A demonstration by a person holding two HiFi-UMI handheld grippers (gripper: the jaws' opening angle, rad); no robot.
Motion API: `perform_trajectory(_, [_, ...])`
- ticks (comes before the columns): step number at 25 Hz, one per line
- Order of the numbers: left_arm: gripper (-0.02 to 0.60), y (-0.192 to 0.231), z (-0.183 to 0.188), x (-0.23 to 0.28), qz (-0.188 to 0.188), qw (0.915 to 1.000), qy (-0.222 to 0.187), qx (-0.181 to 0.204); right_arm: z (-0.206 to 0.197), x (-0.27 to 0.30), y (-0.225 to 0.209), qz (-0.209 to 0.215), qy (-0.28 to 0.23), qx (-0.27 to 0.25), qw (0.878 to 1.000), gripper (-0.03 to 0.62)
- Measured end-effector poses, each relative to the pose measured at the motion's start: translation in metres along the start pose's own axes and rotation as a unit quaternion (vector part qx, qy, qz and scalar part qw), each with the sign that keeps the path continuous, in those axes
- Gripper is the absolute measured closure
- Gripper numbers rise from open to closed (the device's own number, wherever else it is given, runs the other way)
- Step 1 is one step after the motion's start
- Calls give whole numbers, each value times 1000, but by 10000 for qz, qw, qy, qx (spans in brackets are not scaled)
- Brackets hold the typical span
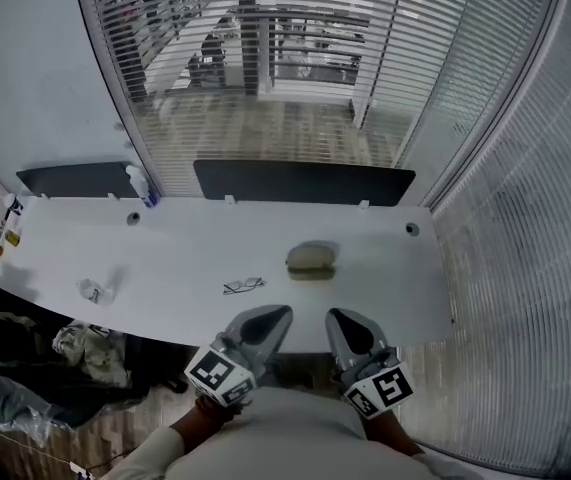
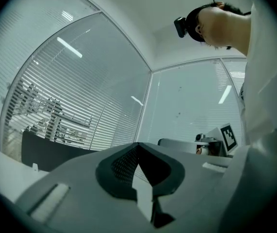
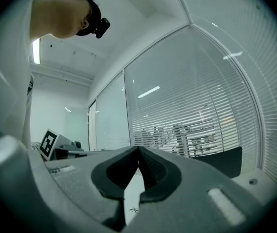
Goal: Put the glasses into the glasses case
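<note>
The glasses (image 1: 243,286), thin dark frames, lie on the white table (image 1: 185,258) near its front edge. The olive glasses case (image 1: 311,260) lies closed just to their right and a little further back. My left gripper (image 1: 277,313) is shut and empty, held at the table's front edge just short of the glasses. My right gripper (image 1: 338,315) is beside it, also shut and empty, in front of the case. In the left gripper view the jaws (image 2: 138,144) meet at the tip. In the right gripper view the jaws (image 3: 138,148) meet too, and the glasses (image 3: 134,209) show small on the table through the gap below.
A small crumpled clear item (image 1: 93,290) lies at the table's left. A bottle (image 1: 145,190) stands at the back left. Dark low panels (image 1: 303,181) line the far edge, with glass walls and blinds behind. Bags and clothing (image 1: 85,353) sit on the floor at the left.
</note>
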State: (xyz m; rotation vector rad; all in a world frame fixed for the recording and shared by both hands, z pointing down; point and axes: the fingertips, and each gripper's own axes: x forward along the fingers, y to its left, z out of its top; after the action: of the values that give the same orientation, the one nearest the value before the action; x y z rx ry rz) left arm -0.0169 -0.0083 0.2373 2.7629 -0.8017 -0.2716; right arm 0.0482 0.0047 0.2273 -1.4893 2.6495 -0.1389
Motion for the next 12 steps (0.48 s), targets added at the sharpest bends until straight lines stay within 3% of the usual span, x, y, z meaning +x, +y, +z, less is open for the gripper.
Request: perform_trajectory(12, [578,13,-5,14,170,9996,125,-170,-10,14,-19,55,279,191,9994,592])
